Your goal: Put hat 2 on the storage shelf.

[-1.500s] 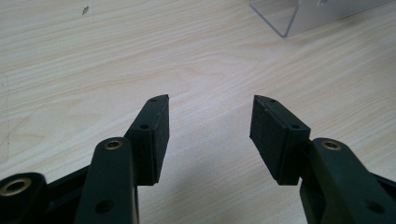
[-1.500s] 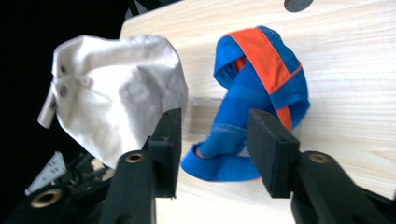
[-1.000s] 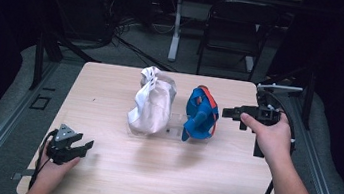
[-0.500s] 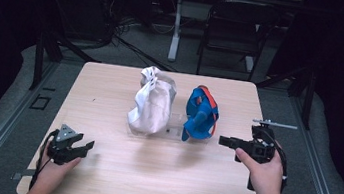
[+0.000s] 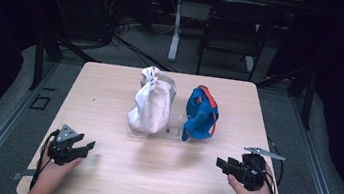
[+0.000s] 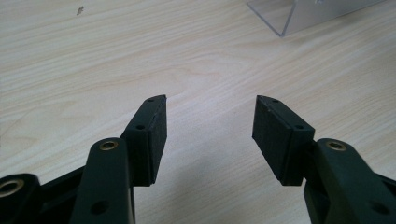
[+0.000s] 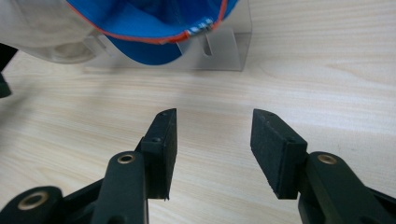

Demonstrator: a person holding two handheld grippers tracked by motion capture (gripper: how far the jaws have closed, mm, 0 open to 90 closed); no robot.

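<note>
Eyeing blue cap just past right gripper fingers, both sets open, empty; soft, light, floppy, so pinch stiff brim.

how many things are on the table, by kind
caps: 2, a white cap and a blue cap
clear stand: 1, under both caps
grippers: 2, the left gripper and the right gripper, each open with nothing between its jaws
total: 5
</note>
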